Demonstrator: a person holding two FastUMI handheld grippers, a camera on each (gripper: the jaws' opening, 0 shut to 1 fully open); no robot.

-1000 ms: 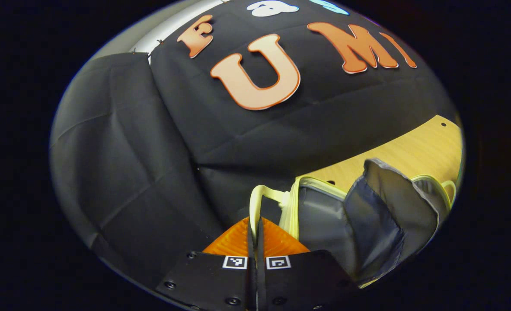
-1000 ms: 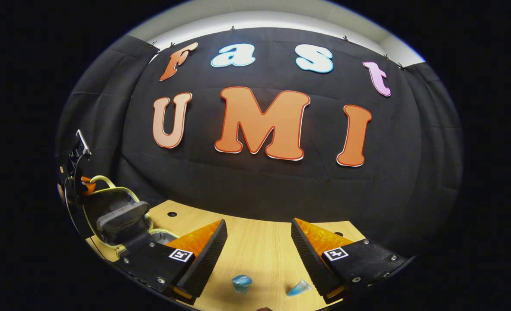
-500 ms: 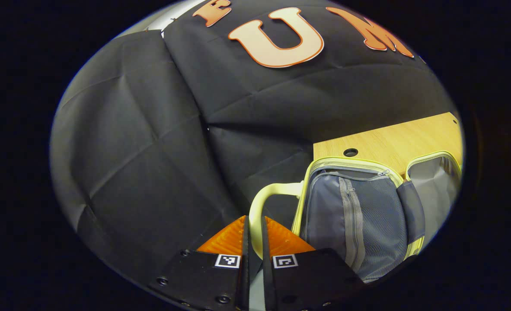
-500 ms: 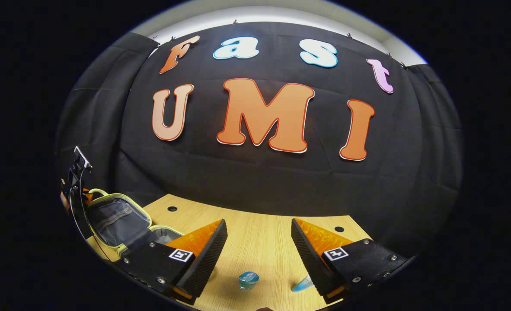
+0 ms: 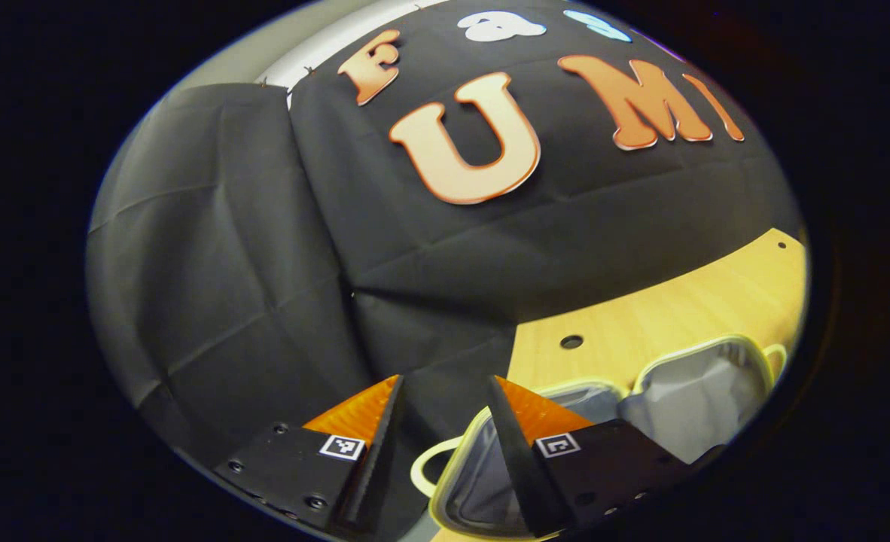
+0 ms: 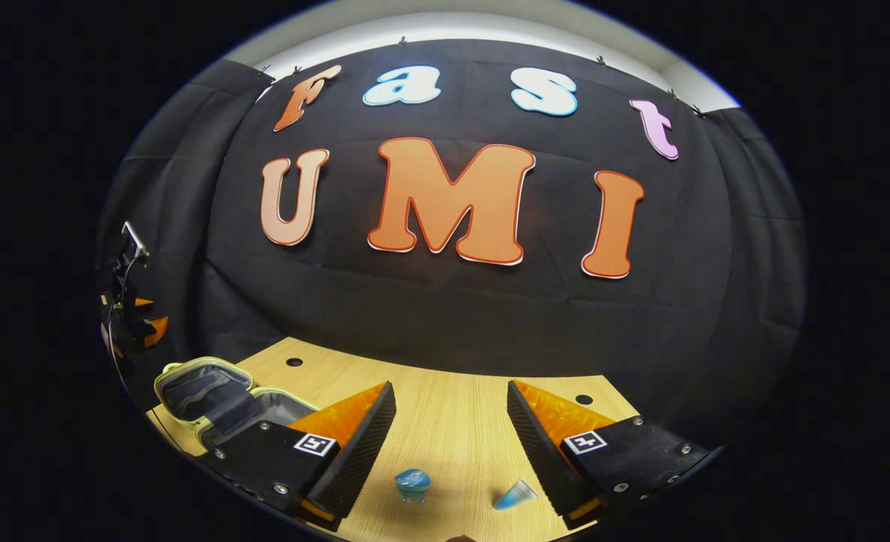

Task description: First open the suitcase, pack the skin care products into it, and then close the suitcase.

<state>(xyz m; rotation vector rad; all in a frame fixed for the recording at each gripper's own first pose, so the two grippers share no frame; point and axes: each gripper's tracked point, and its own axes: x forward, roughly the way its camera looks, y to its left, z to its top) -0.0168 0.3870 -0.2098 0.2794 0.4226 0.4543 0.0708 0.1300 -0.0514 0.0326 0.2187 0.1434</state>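
Pale wood forms the table (image 6: pixel 452 421) on which a small suitcase (image 6: pixel 211 395) with yellow-green trim lies opened flat at the left end, its two grey-lined halves side by side. In the left gripper view, the left gripper (image 5: pixel 445 421) hangs above the nearer half of the suitcase (image 5: pixel 686 391), its fingers spread apart and gripping nothing; the case's looped handle (image 5: pixel 424 473) shows low down between them, touched by neither. In the right gripper view, the right gripper (image 6: pixel 451 433) is held over the middle of the table, its fingers likewise wide apart and empty. Two skin care items stand on the bare wood just in front of it, well apart from the suitcase: a small blue jar (image 6: pixel 412 483) between the fingers, and a blue-tipped tube (image 6: pixel 515 494) just beside the right-hand finger. The left gripper (image 6: pixel 130 320) also appears at the far left edge of this view, raised above the case.
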